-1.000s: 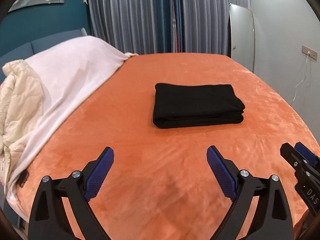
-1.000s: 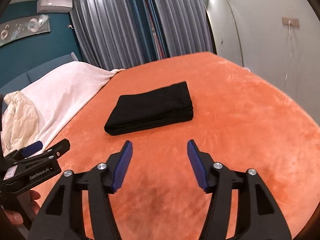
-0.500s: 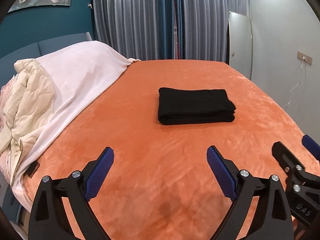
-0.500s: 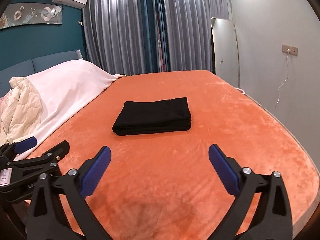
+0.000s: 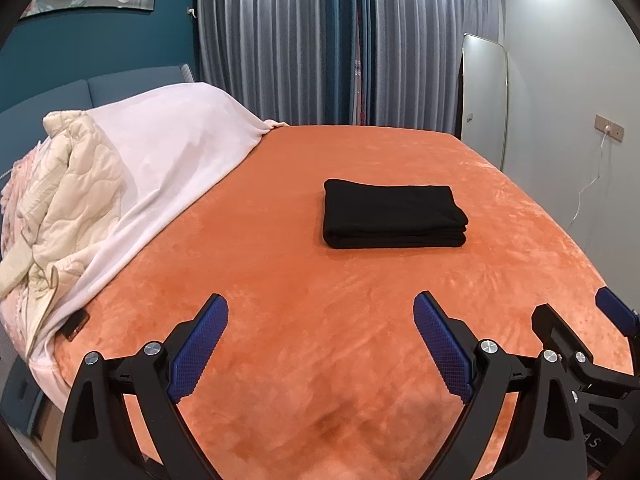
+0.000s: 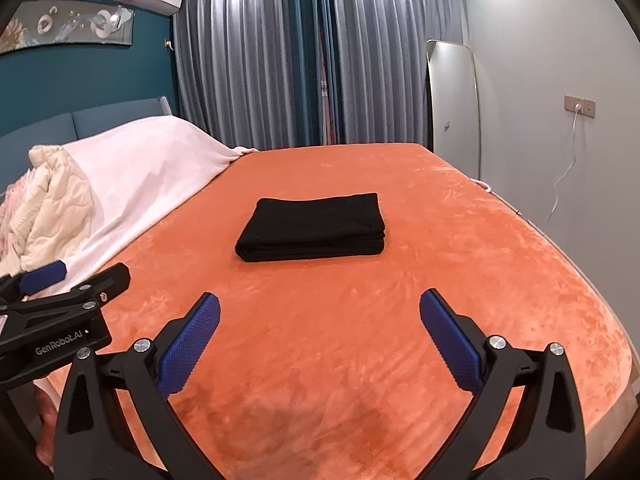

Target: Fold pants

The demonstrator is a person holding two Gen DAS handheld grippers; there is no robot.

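Black pants [image 5: 394, 214] [image 6: 316, 227] lie folded into a neat flat rectangle near the middle of the orange bedspread [image 5: 280, 280] [image 6: 460, 264]. My left gripper [image 5: 320, 312] hovers over the near part of the bed, well short of the pants, open with nothing between its blue pads. My right gripper [image 6: 319, 310] stands beside it, equally far back, its jaws wide and empty. The right gripper's fingers [image 5: 560, 332] show at the right edge of the left wrist view. The left gripper's fingers [image 6: 88, 284] show at the left edge of the right wrist view.
A white blanket [image 5: 168, 160] and a cream quilt [image 5: 68, 200] are heaped at the left by the blue headboard. Grey curtains [image 5: 320, 40] hang behind the bed. A tall mirror [image 6: 452, 100] leans on the right wall near a cable and socket [image 6: 578, 106].
Both grippers have drawn back and risen, so the folded pants look smaller and farther. The right gripper's jaws have spread from half open to wide. The left gripper's jaws stayed open.
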